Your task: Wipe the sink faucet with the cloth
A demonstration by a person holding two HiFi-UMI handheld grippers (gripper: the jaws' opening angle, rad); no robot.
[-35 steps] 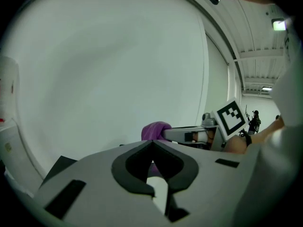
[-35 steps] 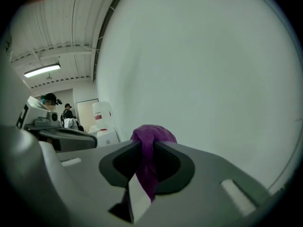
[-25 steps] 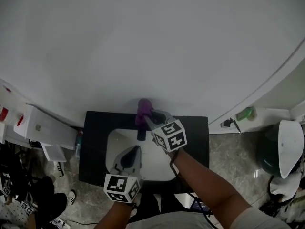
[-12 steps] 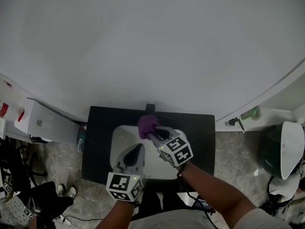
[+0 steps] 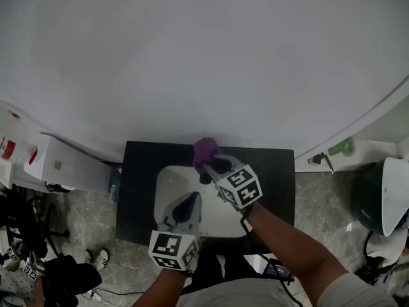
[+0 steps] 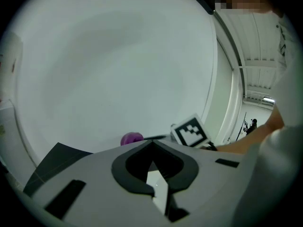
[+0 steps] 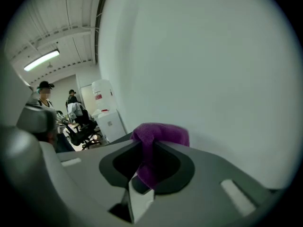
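A purple cloth (image 5: 206, 151) is bunched at the back edge of the white sink (image 5: 167, 185), close to the wall. It covers the top of the dark faucet (image 5: 205, 180), of which only a short piece shows below it. My right gripper (image 5: 210, 162) is shut on the cloth (image 7: 161, 134), which fills its jaws and folds over the tips. My left gripper (image 5: 190, 199) hangs over the basin, shut and holding nothing (image 6: 152, 144). In the left gripper view the cloth (image 6: 131, 138) and the right gripper's marker cube (image 6: 191, 131) show just past its jaws.
The sink sits in a black counter (image 5: 137, 190) against a plain white wall. A white cabinet (image 5: 61, 166) and a small bottle (image 5: 115, 185) stand at the left. At the right are a green bottle (image 5: 343, 148) and a dark bin (image 5: 374, 200). People (image 7: 45, 94) stand further back.
The right gripper drew the cloth down the faucet toward the basin, then back up to the faucet's top near the wall. The left gripper stayed over the basin.
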